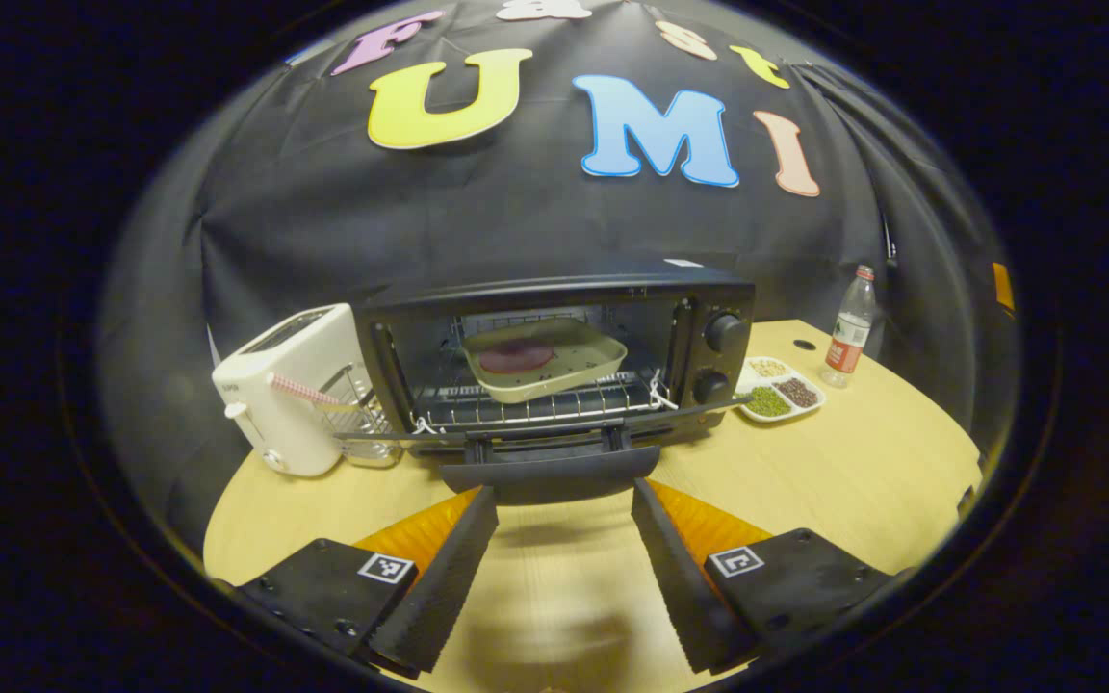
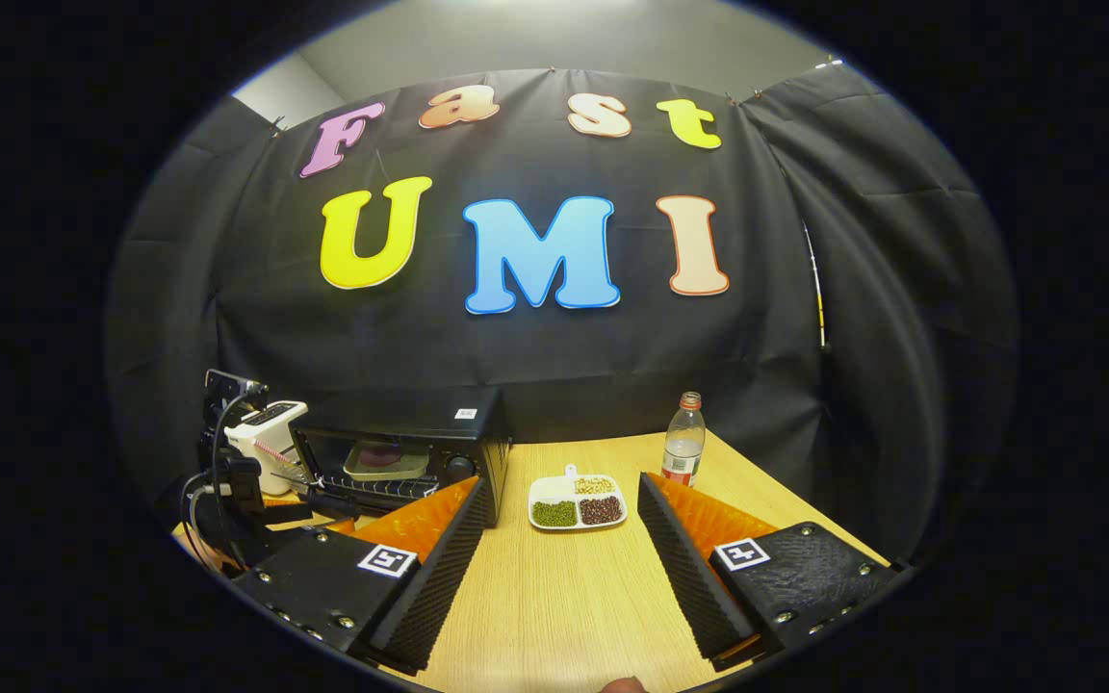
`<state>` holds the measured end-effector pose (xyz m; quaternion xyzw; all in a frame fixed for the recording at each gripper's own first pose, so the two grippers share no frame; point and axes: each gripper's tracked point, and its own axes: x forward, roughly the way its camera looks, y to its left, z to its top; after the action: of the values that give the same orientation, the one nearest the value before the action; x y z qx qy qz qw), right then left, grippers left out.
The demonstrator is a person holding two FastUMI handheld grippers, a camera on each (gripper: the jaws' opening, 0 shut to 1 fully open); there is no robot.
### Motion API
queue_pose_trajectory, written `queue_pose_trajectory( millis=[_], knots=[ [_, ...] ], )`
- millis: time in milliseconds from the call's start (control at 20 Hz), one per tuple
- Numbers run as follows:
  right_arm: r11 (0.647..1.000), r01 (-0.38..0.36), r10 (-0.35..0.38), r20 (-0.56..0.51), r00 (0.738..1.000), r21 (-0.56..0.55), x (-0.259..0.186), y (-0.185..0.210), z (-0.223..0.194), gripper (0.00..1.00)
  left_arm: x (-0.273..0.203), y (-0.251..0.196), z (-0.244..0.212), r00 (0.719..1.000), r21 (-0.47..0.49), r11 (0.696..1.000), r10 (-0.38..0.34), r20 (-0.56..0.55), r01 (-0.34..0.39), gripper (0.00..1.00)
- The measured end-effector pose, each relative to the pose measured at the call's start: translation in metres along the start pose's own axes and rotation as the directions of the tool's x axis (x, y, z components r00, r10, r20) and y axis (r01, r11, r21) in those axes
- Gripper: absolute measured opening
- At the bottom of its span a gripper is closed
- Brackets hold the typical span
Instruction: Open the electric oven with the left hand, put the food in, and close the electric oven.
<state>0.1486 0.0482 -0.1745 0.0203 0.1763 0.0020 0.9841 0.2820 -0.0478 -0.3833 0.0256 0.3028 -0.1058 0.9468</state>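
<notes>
1. The black electric oven (image 1: 554,356) stands on the pale wooden desk (image 1: 863,462), door dropped flat. A beige tray carrying a dark red round of food (image 1: 516,358) sits on the wire rack (image 1: 535,404) inside — so I judge closing is what remains.
2. My left fingers (image 1: 564,568) are spread wide and hold nothing. The door's black bar handle (image 1: 550,474) lies straight ahead of them, just beyond the tips, its long axis running crosswise to my reach — it spans the gap between my fingers.
3. My left fingers are far nearer the oven than my right fingers (image 2: 559,568), which are also wide and empty, off to the oven's right, aimed at bare desk.
4. The left gripper view gives the rack, the tray and the handle close up, with a white toaster (image 1: 285,395) left of the oven. The right gripper view shows the oven small and side-on, my other gripper (image 2: 237,500) before it.
5. Right of the oven: a white divided dish of beans (image 2: 576,502), then a clear plastic bottle (image 2: 683,440).
</notes>
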Motion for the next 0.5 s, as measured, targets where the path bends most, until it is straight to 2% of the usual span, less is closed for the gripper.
queue_pose_trajectory(
  millis=[50, 150, 250, 300, 500],
  knots=[
    [1.0, 0.001, -0.001, 0.0, 1.0, 0.004, 0.0, -0.001, 0.001, 0.97, 0.002, 0.001, 0.007, 1.0, 0.006, 1.0, 0.002, 0.014, -0.002, 0.96],
    [1.0, 0.005, -0.005, -0.007, 1.0, 0.008, 0.003, -0.003, -0.003, 0.97, 0.008, 0.001, 0.021, 0.999, 0.012, 1.0, -0.003, 0.04, 0.003, 0.96],
    [1.0, 0.011, -0.011, -0.011, 1.0, 0.011, 0.002, -0.005, -0.003, 0.97, 0.014, 0.002, 0.034, 0.998, 0.01, 1.0, -0.004, 0.065, 0.004, 1.0],
    [1.0, 0.016, -0.016, -0.01, 1.0, 0.018, 0.001, -0.006, -0.003, 0.97, 0.015, 0.002, 0.041, 0.997, 0.014, 1.0, -0.003, 0.081, 0.002, 0.96],
    [0.999, 0.032, -0.033, 0.032, 0.999, 0.032, -0.006, -0.013, 0.007, 0.97, -0.008, -0.013, 0.072, 0.984, 0.016, 1.0, -0.018, 0.18, 0.015, 0.96]
  ],
)
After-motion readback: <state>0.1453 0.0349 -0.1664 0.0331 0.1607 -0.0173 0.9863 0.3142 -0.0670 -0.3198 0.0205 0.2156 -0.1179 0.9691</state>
